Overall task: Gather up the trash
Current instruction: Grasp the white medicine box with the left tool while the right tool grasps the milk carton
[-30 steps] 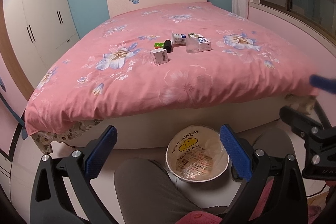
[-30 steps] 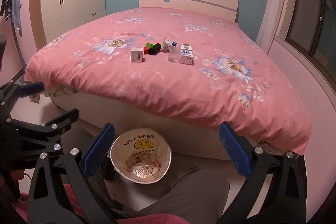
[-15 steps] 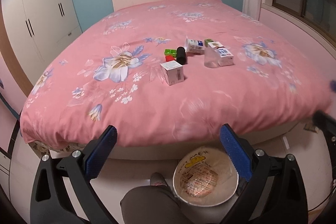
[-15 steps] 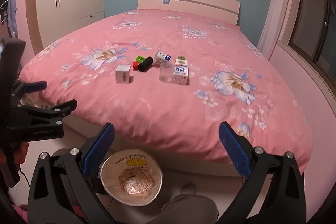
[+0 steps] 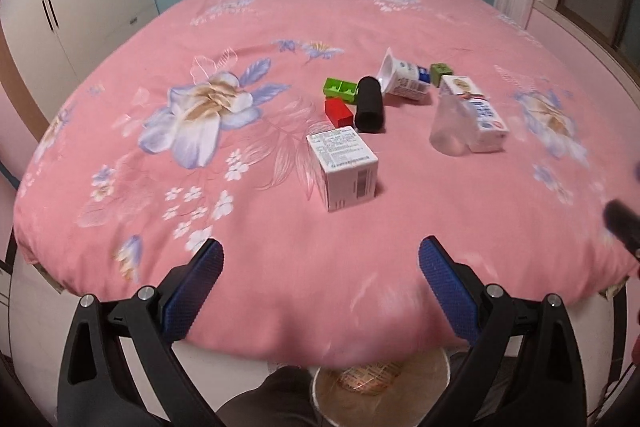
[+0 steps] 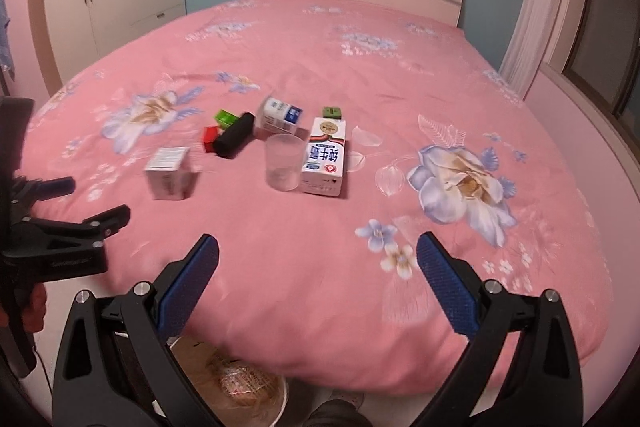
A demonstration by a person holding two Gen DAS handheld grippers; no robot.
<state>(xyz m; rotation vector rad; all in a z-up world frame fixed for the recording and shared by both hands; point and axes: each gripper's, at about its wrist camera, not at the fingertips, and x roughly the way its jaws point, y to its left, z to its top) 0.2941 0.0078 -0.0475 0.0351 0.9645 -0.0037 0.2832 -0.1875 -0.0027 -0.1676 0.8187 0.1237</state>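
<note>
Trash point(image 5: 343, 169) litters bed point(image 6: 400, 187); both grippers point(image 5: 320, 285) point(image 6: 318, 283) gape, empty

Open pink bedspread point(image 5: 320, 227) is seen between the left gripper point(image 5: 320, 267) and the nearest white box point(image 5: 344, 167), which stands alone with room around it. Behind it, passage is crowded: the red block point(image 5: 338, 111), green block point(image 5: 340, 89) and black cylinder point(image 5: 370, 105) are packed together. The clear cup point(image 6: 284, 163) is pressed against the milk carton point(image 6: 325, 157), blocking that side.
</note>
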